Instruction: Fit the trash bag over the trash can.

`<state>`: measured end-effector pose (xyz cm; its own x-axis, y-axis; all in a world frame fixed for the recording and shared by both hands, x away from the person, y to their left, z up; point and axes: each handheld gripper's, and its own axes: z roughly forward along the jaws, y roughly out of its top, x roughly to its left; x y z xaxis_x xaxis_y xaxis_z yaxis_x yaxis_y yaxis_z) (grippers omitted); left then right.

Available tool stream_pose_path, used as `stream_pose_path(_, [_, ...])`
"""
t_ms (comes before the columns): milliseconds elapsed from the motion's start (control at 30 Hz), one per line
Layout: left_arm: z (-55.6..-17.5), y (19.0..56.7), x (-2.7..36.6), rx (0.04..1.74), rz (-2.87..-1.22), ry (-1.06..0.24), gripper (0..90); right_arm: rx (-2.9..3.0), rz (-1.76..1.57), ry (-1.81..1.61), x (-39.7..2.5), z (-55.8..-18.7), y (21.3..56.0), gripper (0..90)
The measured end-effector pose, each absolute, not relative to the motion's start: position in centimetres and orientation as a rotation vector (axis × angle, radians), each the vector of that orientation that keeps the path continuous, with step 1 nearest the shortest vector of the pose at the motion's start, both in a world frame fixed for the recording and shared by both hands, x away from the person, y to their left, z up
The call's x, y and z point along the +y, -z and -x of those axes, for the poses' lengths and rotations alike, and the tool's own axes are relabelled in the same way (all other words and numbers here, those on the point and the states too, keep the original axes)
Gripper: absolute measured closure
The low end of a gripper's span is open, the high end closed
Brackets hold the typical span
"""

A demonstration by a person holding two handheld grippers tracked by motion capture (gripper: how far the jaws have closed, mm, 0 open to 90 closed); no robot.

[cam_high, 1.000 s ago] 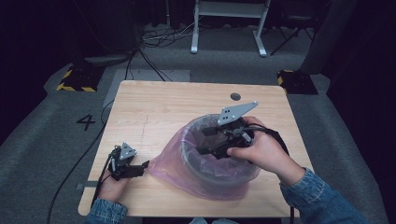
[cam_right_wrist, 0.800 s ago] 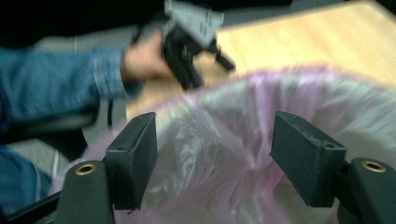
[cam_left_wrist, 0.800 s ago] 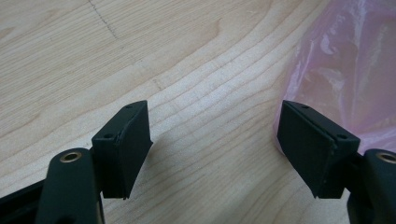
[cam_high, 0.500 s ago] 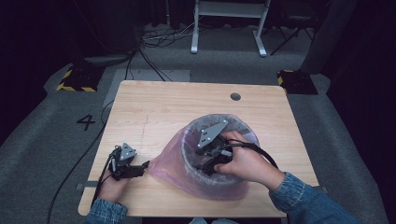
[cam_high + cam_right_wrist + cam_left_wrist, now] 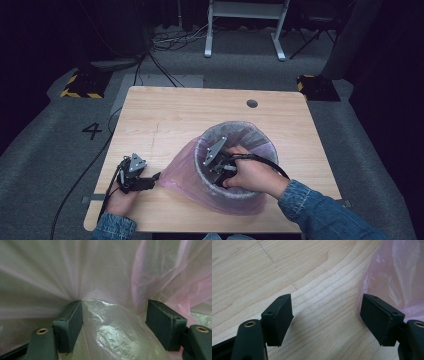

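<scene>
A: Where is the pink bag (image 5: 190,172) sitting?

B: It lines the grey bin (image 5: 240,132) on the near right part of the table (image 5: 170,115), with loose film spilling over the bin's left rim onto the wood.

A: And the right tongs (image 5: 216,165)?

B: Down inside the bin, by its left wall. In the right gripper view the jaws stand wide apart, with crumpled film bulging up between them and bag wall close all round, so little free room there.

A: The left tongs (image 5: 150,181)?

B: Low over the table near its front left edge, jaws wide, gripping nothing. In the left gripper view one jaw is just beside the bag's edge. Bare wood lies open beyond.
</scene>
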<state>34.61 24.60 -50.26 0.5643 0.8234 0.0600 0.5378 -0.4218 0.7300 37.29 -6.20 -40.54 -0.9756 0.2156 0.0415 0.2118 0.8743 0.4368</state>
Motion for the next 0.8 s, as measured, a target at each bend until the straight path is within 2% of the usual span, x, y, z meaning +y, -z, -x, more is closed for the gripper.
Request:
stream_pose_path(233, [-34.6, 50.2, 24.6, 1.080, -2.128, -0.553, 26.0, 2.995, -0.456, -0.735, -6.5, -38.6, 40.1, 29.2])
stream_pose_path(467, [-34.0, 49.6, 24.5, 1.028, -2.087, -0.586, 26.0, 2.904, -0.521, -1.007, -8.6, -38.4, 35.7, 29.4])
stream_pose_path(800, [-32.8, 48.9, 24.4, 1.006, -2.067, -0.617, 26.0, 2.727, -0.576, -1.172, -11.8, -38.5, 30.7, 30.5])
